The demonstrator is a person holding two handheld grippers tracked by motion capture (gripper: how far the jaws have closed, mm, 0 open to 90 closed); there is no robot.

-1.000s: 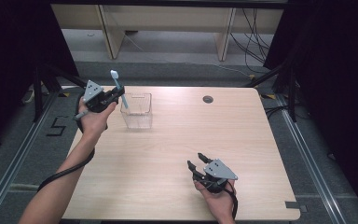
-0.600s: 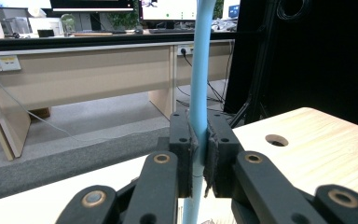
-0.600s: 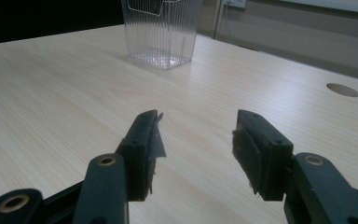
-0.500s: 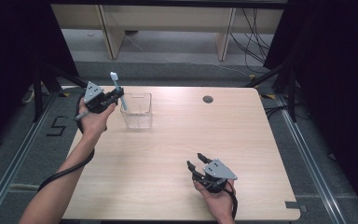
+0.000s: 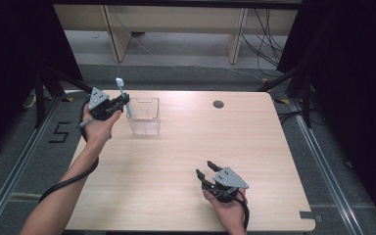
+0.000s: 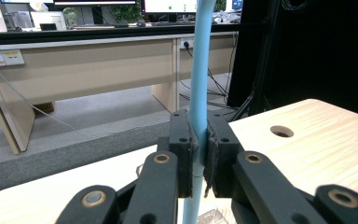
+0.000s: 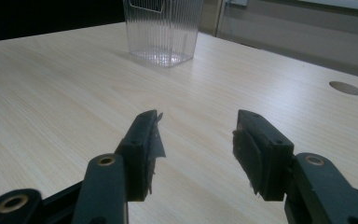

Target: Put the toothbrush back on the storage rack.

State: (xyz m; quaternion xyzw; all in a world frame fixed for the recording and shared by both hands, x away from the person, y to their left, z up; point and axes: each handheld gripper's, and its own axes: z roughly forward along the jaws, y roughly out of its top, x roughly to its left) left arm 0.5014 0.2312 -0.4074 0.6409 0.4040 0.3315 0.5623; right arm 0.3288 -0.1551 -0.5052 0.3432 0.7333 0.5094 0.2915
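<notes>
The left gripper (image 5: 119, 104) has its jaws clamped on the handle of a light blue toothbrush (image 5: 124, 98), held upright with its head up at the left edge of the clear ribbed plastic container (image 5: 144, 117), which looks empty. Light, stiff and smooth, the brush is likely to pivot or slip unless gripped mid-handle, as here. The right gripper (image 5: 206, 171) rests near the table's (image 5: 254, 142) front edge, jaws wide and empty.

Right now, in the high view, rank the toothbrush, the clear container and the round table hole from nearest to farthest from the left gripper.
1. toothbrush, clamped in the left gripper.
2. clear container, just beside it on the table.
3. round table hole, farther toward the far right.
</notes>
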